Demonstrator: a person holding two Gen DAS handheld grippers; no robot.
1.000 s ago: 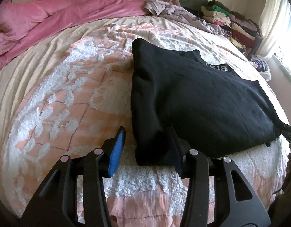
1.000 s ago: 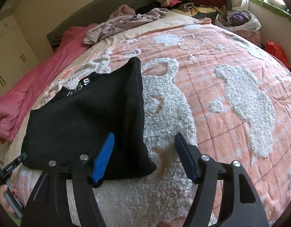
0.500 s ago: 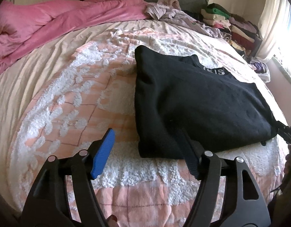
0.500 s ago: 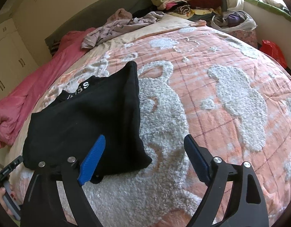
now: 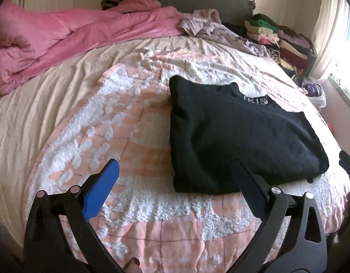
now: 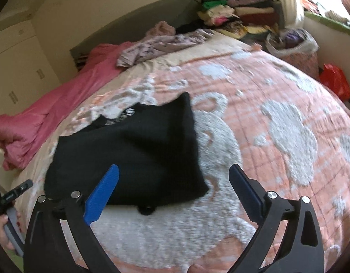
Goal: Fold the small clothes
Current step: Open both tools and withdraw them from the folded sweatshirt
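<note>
A black garment [image 5: 238,136] lies folded flat on the pink and white bedspread [image 5: 120,122], its collar with white letters [image 5: 258,101] at the far side. It also shows in the right wrist view [image 6: 129,154]. My left gripper [image 5: 172,170] is open and empty, just off the garment's near left corner. My right gripper [image 6: 175,175] is open and empty, above the garment's near right corner. The left gripper's handle [image 6: 9,200] shows at the left edge of the right wrist view.
A pink duvet [image 5: 68,36] is bunched along the far left of the bed. Loose lilac clothes [image 5: 216,29] lie near the headboard. Stacks of folded clothes [image 5: 279,38] stand at the far right. A laundry bag [image 6: 293,43] and a red bag [image 6: 336,79] sit beside the bed.
Both grippers have opened wider and pulled back from the garment's near corners. The garment now lies flat and released.
</note>
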